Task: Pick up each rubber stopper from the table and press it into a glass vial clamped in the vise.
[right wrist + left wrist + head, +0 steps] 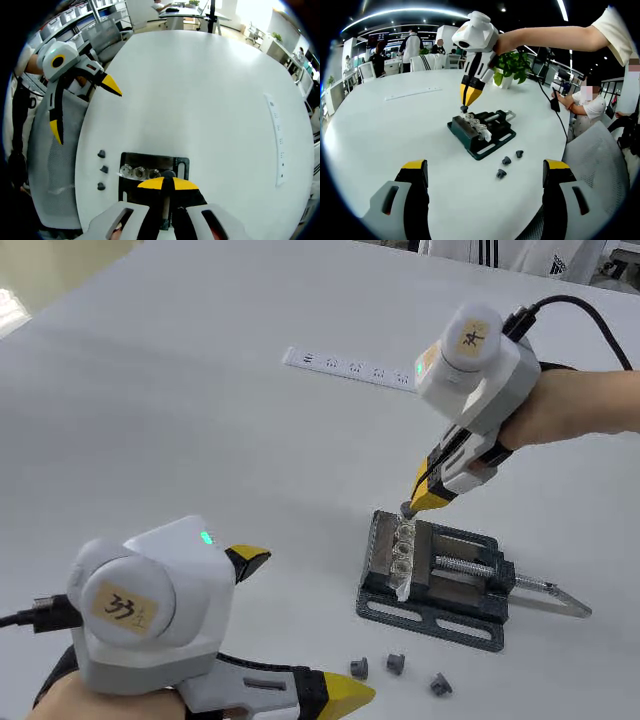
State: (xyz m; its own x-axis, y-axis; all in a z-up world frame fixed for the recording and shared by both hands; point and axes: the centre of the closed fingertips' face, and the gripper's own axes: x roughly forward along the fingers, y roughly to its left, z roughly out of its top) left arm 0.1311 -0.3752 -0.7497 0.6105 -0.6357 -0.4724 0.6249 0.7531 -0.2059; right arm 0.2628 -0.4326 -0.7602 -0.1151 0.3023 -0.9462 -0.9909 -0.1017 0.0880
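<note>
A dark vise (440, 612) clamps a row of clear glass vials (402, 548) on the white table. My right gripper (414, 502) points down over the far vial, shut on a dark rubber stopper (406, 510), which its own view shows as the stopper (168, 174) just beyond the yellow tips and beside the vials (139, 172). Three loose stoppers (396, 664) lie on the table in front of the vise. My left gripper (300, 630) hangs open and holds nothing at the near left, well short of the loose stoppers (506, 160) and the vise (492, 140).
A white power strip (350, 368) lies on the far side of the table. The vise handle (550, 592) sticks out to the right. Chairs and seated people surround the round table (380, 130) in the left gripper view.
</note>
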